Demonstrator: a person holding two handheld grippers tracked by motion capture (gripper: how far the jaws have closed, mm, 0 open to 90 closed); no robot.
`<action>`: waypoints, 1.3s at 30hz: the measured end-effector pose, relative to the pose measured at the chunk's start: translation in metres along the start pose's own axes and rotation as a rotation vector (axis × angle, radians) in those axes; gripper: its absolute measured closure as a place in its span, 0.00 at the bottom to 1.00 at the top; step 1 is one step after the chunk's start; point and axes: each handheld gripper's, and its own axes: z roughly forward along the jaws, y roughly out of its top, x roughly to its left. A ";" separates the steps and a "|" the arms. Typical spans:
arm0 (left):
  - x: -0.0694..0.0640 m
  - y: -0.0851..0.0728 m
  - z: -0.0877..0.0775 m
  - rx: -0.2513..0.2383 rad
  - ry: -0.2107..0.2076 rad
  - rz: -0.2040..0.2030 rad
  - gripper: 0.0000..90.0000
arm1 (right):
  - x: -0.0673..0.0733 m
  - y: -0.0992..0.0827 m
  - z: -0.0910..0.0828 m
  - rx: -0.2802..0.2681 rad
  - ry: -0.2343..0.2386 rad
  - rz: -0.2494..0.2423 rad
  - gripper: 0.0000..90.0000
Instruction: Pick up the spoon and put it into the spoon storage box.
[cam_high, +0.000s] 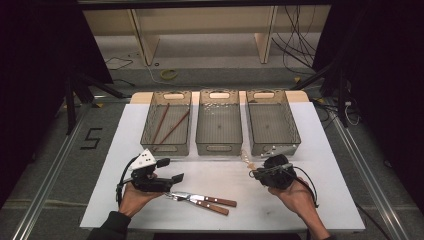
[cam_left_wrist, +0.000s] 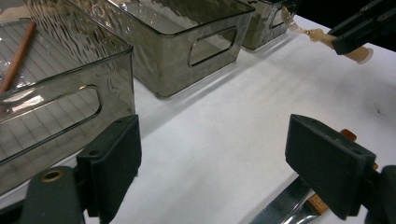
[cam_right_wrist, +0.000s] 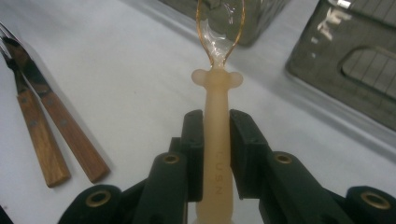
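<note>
White desk (cam_high: 300, 200) with 3 smoky bins, right hand-held gripper (cam_right_wrist: 215, 140) clamped on translucent spoon (cam_right_wrist: 218, 135) handle, lifted in front of right bin (cam_high: 272, 122), left hand-held gripper (cam_left_wrist: 212, 163) open above cutlery (cam_high: 205, 201).

Left forearm: enters from the bottom edge in a dark sleeve, angled up and slightly right.
Left hand (cam_high: 134, 196): palm up, cradling its gripper from below.
Left gripper (cam_high: 170, 170): lies low and roughly level, nose toward the right — grey three-cornered plate on top, cable looping at its left side.
Left jaws: stand wide apart, nothing between the pads.
Right forearm: comes in from the lower right, angled up and left.
Right hand (cam_high: 296, 195): wrapped under and behind its gripper.
Right gripper (cam_right_wrist: 216, 149): points up and left — jaws clamped on a spoon (cam_right_wrist: 217, 140) handle.
</note>
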 end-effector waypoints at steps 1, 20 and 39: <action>0.000 0.000 0.000 0.000 0.001 0.000 0.20 | 0.000 0.002 -0.001 -0.004 0.002 -0.002 0.86; 0.001 0.000 -0.003 -0.027 0.006 -0.005 0.20 | -0.004 0.045 -0.003 -0.092 0.033 -0.006 0.86; 0.002 -0.002 -0.008 -0.051 0.010 -0.016 0.19 | -0.008 0.095 0.014 -0.141 0.023 -0.002 0.86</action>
